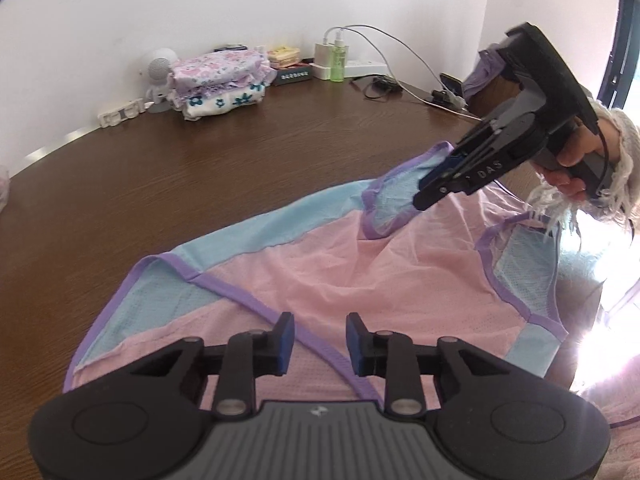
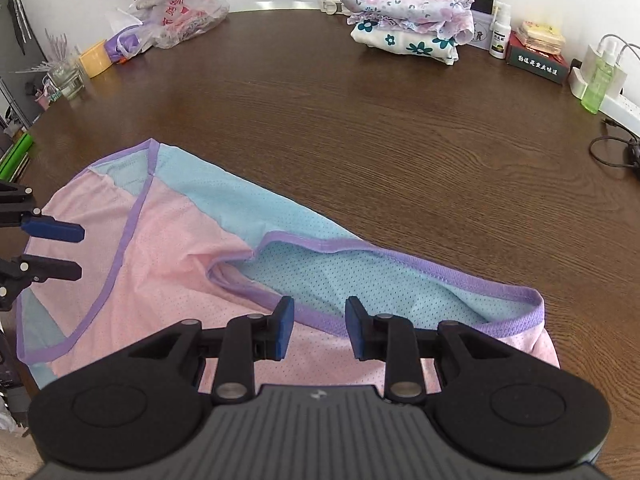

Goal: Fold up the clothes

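A pink and blue mesh top (image 2: pixel 168 264) with purple trim lies spread on the brown counter (image 2: pixel 360 120), its neckline gaping toward the right claw (image 2: pixel 319 330). That claw hangs just above the purple edge, fingers apart, nothing between them. The left claw (image 1: pixel 319 346) is likewise released over the pink cloth (one purple strap runs beneath it). Against the far wall sits a stack of folded floral clothes (image 2: pixel 408 20).
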The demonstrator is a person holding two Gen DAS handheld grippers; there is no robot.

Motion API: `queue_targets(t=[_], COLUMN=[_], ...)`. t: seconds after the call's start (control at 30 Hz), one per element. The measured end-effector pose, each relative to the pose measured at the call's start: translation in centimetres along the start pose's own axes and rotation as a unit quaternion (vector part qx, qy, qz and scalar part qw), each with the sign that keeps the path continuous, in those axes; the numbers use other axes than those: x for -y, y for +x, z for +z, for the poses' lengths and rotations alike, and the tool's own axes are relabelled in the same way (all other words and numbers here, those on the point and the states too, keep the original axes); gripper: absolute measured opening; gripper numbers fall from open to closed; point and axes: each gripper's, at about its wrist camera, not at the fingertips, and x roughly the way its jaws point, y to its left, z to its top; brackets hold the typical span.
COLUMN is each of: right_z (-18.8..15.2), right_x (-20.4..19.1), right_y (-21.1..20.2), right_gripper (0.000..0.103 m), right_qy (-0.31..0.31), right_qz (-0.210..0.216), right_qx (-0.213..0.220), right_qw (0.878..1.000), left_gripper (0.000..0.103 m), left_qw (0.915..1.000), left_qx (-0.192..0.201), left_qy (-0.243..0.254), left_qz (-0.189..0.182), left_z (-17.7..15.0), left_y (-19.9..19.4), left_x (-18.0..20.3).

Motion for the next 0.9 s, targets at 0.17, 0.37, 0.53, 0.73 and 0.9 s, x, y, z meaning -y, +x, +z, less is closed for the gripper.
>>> queue_targets(t=[0.17,0.37,0.53,0.73,0.9], right_z=[-0.2,-0.4,-0.2,2.1,3.9], right_x=[-0.7,0.2,0.8,0.3,-0.6], right_y=[1.1,0.5,0.2,-1.0,1.4], right_gripper=[0.026,0.006,0.009,0.030,0.030], right_qy=[-0.042,-0.035,-0.014,0.041,0.066], right_qz=[-0.012,-0.039,-0.039,0.027,0.045], right_qx=[-0.020,-0.018,-0.011,0.018,-0.017], right_qw=[0.999,0.998,0.999,0.999,0.997], left_gripper=[0.014,0.015,0.016,0.036,0.037], left_qw=[0.9994,0.9994,0.9993,0.9989,0.9950], left_qx=[-0.030,-0.033,-0.034,0.001,-0.025], left_qy=[0.016,0.008,0.013,-0.008,-0.066], left_qz=[-0.010,-0.008,-0.006,0.047,0.071], left_z=[-0.7,-1.5,-1.5,0.9,3.7], left_y=[1.8,2.4,2.3,0.2,1.9], left_x=[1.0,1.0,1.2,-1.4,-6.0])
